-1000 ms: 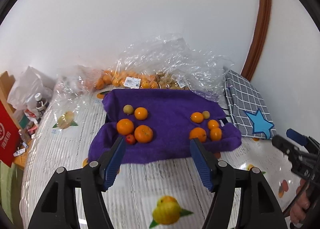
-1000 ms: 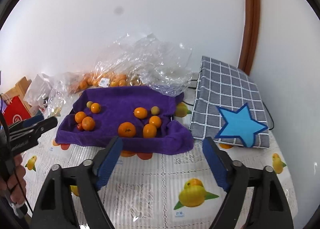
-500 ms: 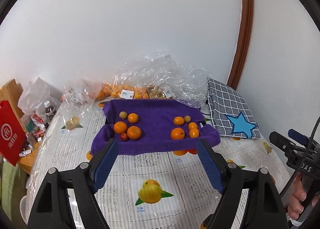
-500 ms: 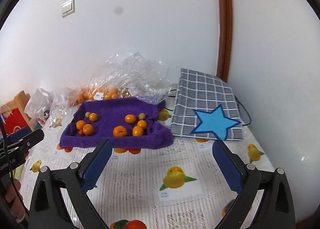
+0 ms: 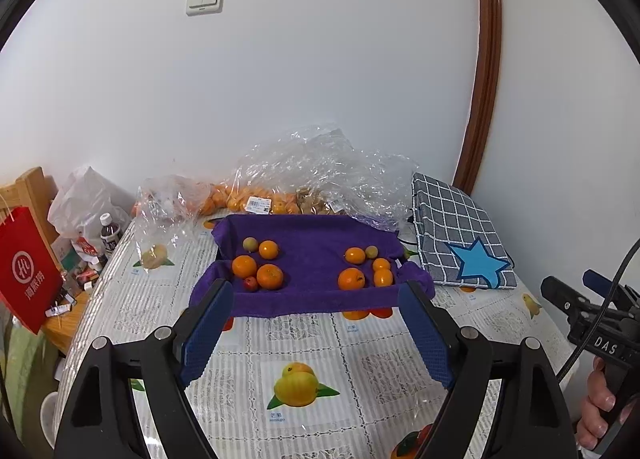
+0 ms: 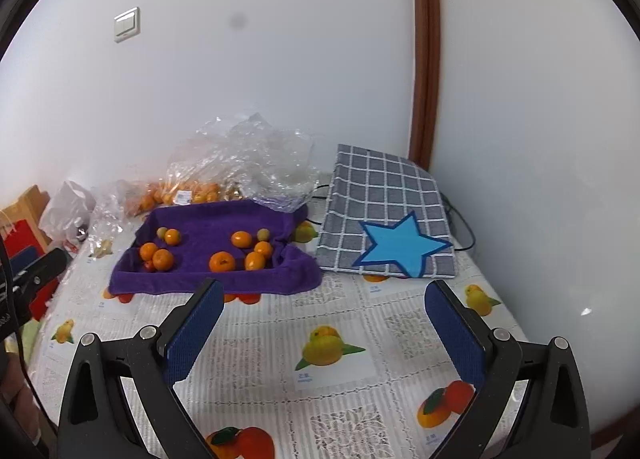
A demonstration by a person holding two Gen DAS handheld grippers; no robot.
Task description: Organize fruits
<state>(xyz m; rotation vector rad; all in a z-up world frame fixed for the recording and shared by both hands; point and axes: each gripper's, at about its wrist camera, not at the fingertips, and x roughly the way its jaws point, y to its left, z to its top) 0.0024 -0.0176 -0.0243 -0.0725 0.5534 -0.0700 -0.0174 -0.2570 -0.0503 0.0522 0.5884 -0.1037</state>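
Note:
A purple towel-lined tray [image 5: 312,299] [image 6: 208,283] sits mid-table. Its left part holds several oranges [image 5: 270,275] [image 6: 163,259], a small red fruit [image 5: 251,283] and a greenish fruit [image 5: 250,243]. Its right part holds several oranges [image 5: 351,279] [image 6: 222,261] and a greenish fruit [image 5: 371,251] [image 6: 262,234]. My left gripper [image 5: 316,295] is open and empty, held back from the tray's near edge. My right gripper [image 6: 324,291] is open and empty, to the right of the tray's near corner. Each gripper shows at the edge of the other view.
Clear plastic bags [image 5: 320,175] with more oranges [image 5: 236,199] lie behind the tray against the wall. A grey checked cloth with a blue star [image 6: 388,219] lies to the right. A red paper bag [image 5: 28,263] and bottles [image 5: 110,233] stand past the table's left edge.
Both grippers have pulled back and up from the tray, so it looks smaller and more of the fruit-print tablecloth shows. Both stay open. The fruit has not moved.

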